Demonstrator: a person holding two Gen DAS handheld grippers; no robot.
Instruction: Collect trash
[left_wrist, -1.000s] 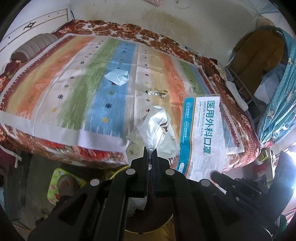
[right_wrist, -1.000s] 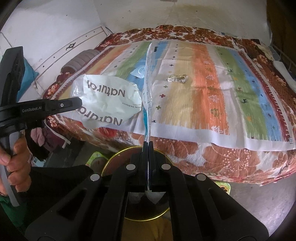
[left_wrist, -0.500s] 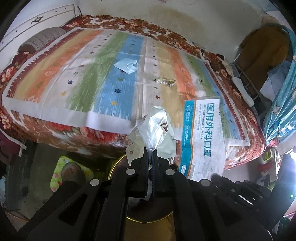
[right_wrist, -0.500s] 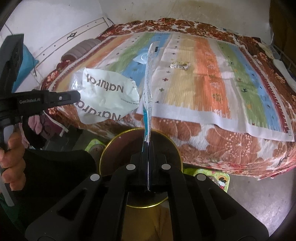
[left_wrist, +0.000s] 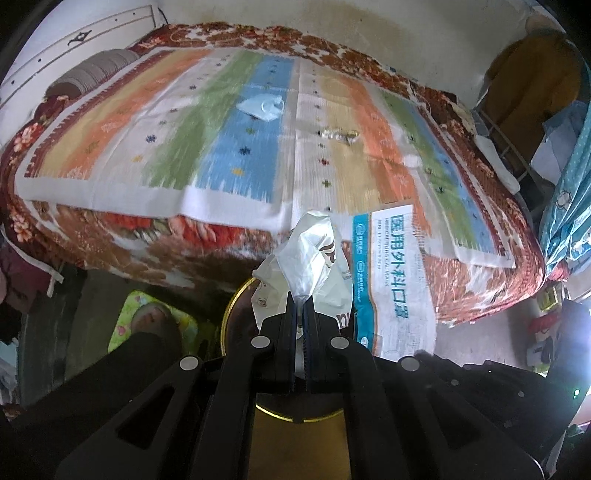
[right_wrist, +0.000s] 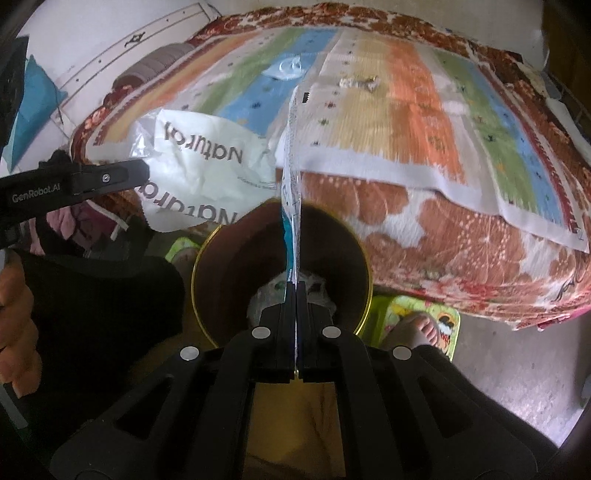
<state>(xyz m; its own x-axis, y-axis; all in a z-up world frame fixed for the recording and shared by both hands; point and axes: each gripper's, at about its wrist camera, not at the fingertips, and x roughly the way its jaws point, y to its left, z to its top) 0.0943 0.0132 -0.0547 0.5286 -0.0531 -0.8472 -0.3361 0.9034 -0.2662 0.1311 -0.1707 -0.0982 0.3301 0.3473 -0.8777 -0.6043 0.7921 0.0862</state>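
Left tool (left_wrist: 300, 308) clamped on crumpled white bag (left_wrist: 310, 254), right tool (right_wrist: 294, 291) clamped on mask packet (right_wrist: 291, 206), both over bin (right_wrist: 207, 236). Risk: wide packet catches rim, falls outside on release.

Crinkled glossy white plastic bag (left_wrist: 310, 258); flat glossy teal-and-white plastic mask packet (left_wrist: 391, 280); striped woven cloth mat (left_wrist: 221, 147), matt, over red floral fabric blanket (right_wrist: 424, 236); round bin (right_wrist: 207, 258), shiny gold metal rim; matt black plastic gripper fingers (right_wrist: 280, 325).
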